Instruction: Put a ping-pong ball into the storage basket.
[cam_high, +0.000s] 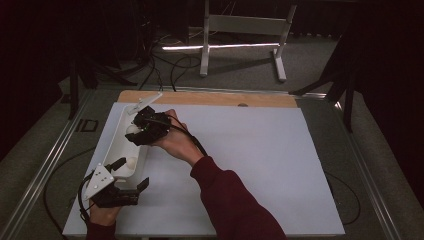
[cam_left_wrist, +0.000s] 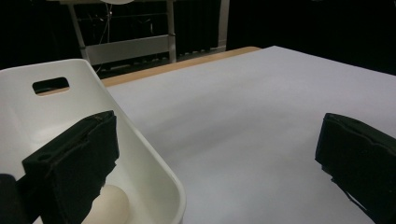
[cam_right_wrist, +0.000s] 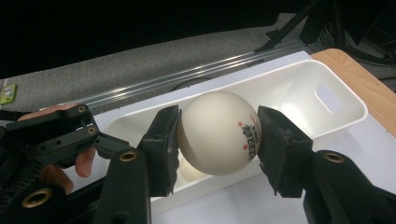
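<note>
Clamping a ball (cam_right_wrist: 218, 139), the right tool (cam_right_wrist: 217, 140) hovers over the bin (cam_right_wrist: 299, 84). Left tool (cam_left_wrist: 217, 163) gapes empty astride the bin's near wall; second ball (cam_left_wrist: 108, 205) lies inside.

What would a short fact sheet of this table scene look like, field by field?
surface: white table top
container: long white bin at the table's left side
right gripper: shut on a white ball with red and dark print, held above the bin
left gripper: open, one jaw inside the bin's near end, the other outside over the table
inside the bin: another white ball
person: dark red sleeve
</note>
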